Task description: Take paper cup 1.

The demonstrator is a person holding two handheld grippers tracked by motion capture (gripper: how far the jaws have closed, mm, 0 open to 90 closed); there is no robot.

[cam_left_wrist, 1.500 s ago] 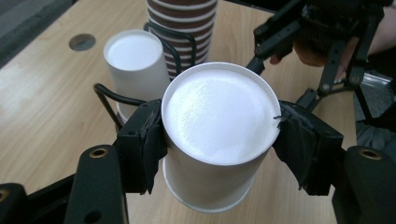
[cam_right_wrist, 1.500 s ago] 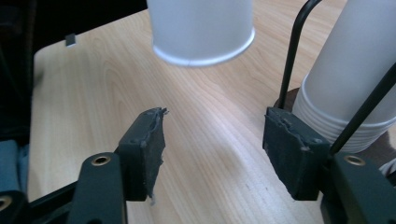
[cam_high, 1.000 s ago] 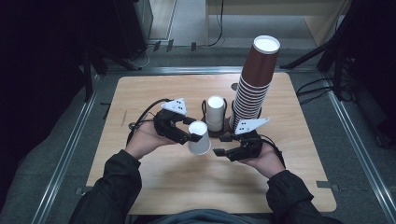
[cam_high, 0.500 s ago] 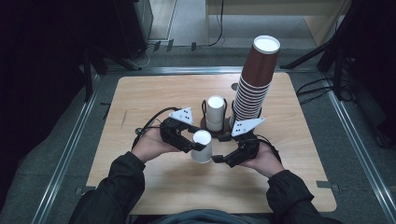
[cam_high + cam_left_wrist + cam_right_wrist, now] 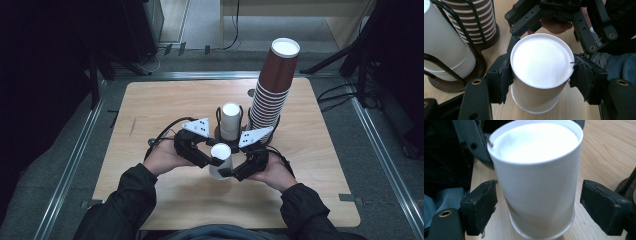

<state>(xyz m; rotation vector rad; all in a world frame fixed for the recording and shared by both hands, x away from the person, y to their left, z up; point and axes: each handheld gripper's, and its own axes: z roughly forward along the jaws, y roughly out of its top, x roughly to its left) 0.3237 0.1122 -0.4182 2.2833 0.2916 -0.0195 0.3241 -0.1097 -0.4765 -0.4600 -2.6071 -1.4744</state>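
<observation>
An upside-down white paper cup (image 5: 220,159) sits between both grippers near the table's middle front. My left gripper (image 5: 212,159) comes from the left and is shut on it. In the left gripper view the pads (image 5: 504,77) press both sides of the cup (image 5: 540,60) just below its upturned base. My right gripper (image 5: 231,172) comes from the right. Its jaws have just been opening and now stand wide around the cup (image 5: 536,177). Both pads (image 5: 480,205) are clear of the cup wall. I cannot tell whether the cup's rim rests on the table.
Just behind the hands stands a stack of white cups (image 5: 231,120) in a black wire holder. A tall stack of brown striped cups (image 5: 272,90) rises to its right. The wooden table (image 5: 150,110) is bare at the left and the front. Metal rails border it.
The right gripper's jaws have spread wider and now flank the cup. The left gripper and the cup have shifted slightly towards the person.
</observation>
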